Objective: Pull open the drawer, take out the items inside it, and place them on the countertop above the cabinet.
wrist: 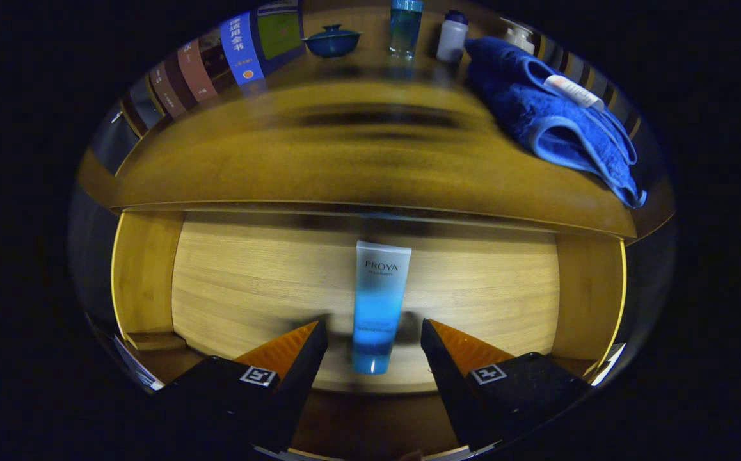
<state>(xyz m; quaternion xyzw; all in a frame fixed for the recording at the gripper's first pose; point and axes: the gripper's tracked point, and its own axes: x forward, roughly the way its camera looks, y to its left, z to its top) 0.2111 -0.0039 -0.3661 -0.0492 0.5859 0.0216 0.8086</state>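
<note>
1. We see the drawer pulled open, its pale wood floor across the middle of the frame, side walls at left and right.
2. One blue-and-white tube lies flat on the drawer floor at centre frame, white crimped end toward the cabinet, blue cap end toward us.
3. The gripper sits at the bottom centre, fingers spread apart, one on each side of the tube's cap end. We see a gap between each fingertip and the tube, so no pinch.
4. The tube's lower half lies between the fingers; its upper half reaches beyond them.
5. The countertop runs across the upper half of the frame above the drawer, a bit motion-blurred.
6. A blue towel is heaped at the upper right of the countertop, one corner hanging over the front edge; a small white tube lies on top of it.
7. Along the top of the frame, at the back of the countertop: books at upper left, then a dark blue lidded bowl, a clear blue bottle, a white bottle with dark cap, and a pale pump bottle partly behind the towel.
</note>
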